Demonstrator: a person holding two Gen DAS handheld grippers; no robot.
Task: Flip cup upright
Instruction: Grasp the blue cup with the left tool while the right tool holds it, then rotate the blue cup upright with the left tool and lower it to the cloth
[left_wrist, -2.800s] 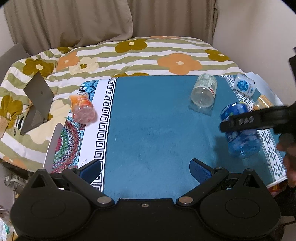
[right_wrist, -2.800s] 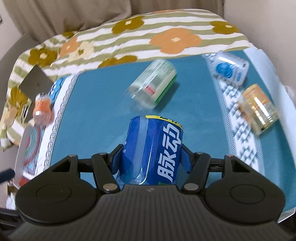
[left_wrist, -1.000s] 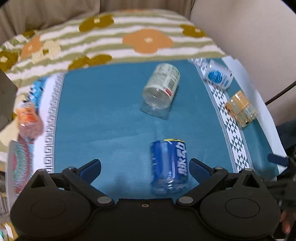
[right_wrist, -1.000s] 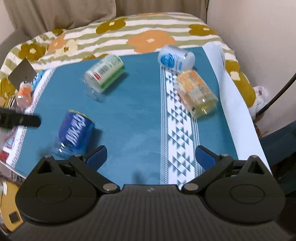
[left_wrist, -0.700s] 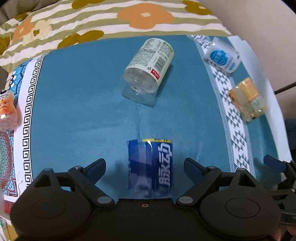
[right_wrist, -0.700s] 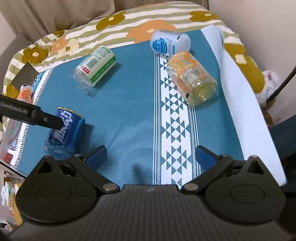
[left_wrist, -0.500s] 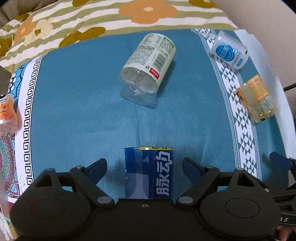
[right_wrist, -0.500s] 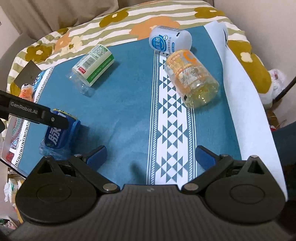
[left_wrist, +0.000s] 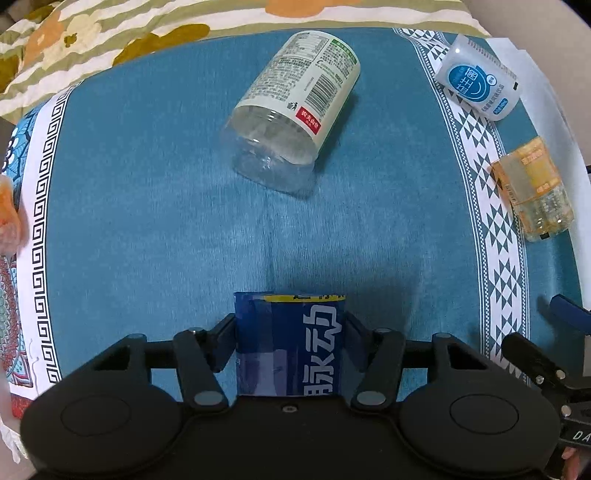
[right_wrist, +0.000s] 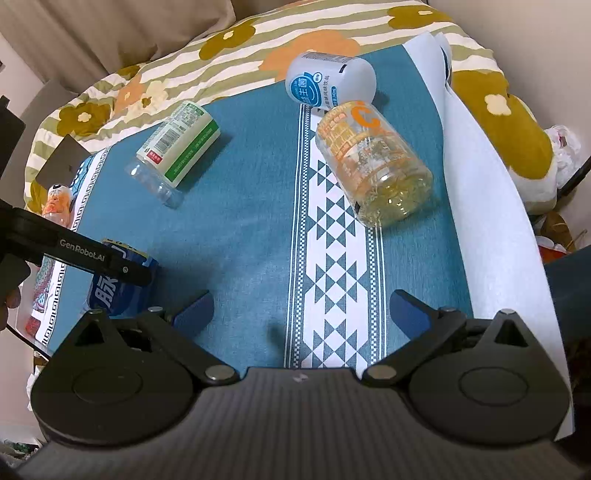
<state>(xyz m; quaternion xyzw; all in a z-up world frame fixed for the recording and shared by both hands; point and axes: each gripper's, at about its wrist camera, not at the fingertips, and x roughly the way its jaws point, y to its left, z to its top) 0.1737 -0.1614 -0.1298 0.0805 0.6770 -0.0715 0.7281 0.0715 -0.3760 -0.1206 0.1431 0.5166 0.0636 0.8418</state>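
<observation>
A blue cup (left_wrist: 291, 343) with white characters lies on its side on the teal cloth (left_wrist: 147, 229). My left gripper (left_wrist: 291, 334) is shut on the blue cup, one pad on each side. It also shows in the right wrist view (right_wrist: 118, 284), partly behind the left gripper's arm. My right gripper (right_wrist: 301, 310) is open and empty above the cloth's white triangle band. A clear cup with a green-white label (left_wrist: 295, 110) lies on its side further back.
A white-blue cup (right_wrist: 328, 81) and an orange clear cup (right_wrist: 373, 162) lie on their sides at the right. An orange bottle (right_wrist: 57, 205) lies at the left edge. A flowered striped blanket (right_wrist: 258, 44) lies behind. A white sheet (right_wrist: 491, 206) covers the right edge.
The right gripper let go of the blue cup and moved away to the right. My left gripper moved in over the cup and closed its jaws on it.
</observation>
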